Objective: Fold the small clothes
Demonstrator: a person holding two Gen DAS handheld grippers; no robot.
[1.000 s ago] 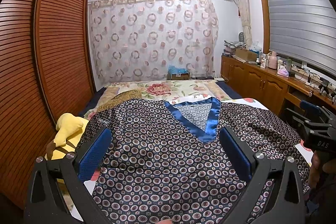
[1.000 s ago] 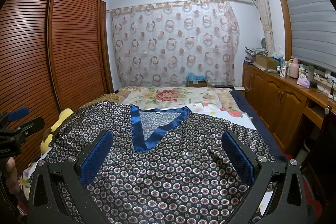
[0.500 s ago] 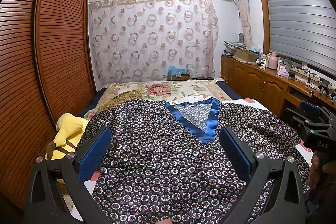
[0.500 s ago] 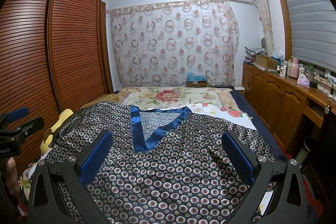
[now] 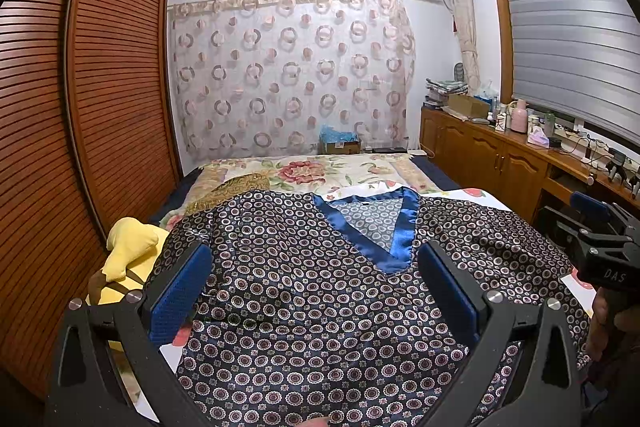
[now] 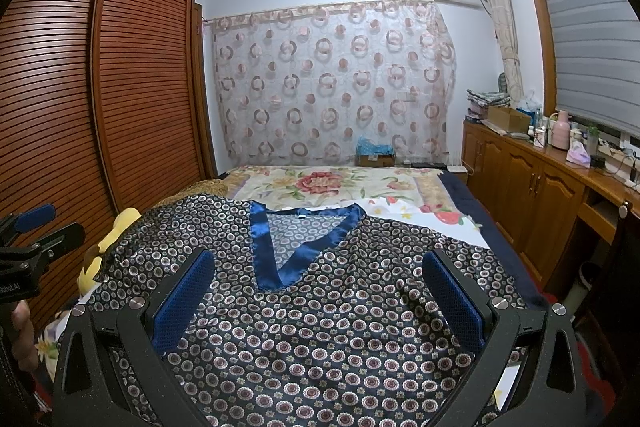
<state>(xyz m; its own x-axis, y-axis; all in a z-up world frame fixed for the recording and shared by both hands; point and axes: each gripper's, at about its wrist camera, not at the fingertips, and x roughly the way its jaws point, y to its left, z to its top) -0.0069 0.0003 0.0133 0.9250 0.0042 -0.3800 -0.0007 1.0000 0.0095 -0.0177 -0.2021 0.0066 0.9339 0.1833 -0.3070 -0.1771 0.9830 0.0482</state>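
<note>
Shirt [image 5: 320,307]: spread unfolded across bed [image 5: 352,175]; both grippers' fingers [image 5: 180,291] held apart, empty; slippery satin may be bunched when pinched.

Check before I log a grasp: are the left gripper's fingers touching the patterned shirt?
Cannot tell. In the left wrist view the left gripper is open over the patterned shirt, but no gap or contact shows at its fingers.

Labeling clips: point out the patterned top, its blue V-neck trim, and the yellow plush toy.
patterned top [image 5: 320,307], left wrist view, chest fabric.
blue V-neck trim [image 6: 280,267], right wrist view, V's point.
yellow plush toy [image 5: 132,247], left wrist view, head.
</note>
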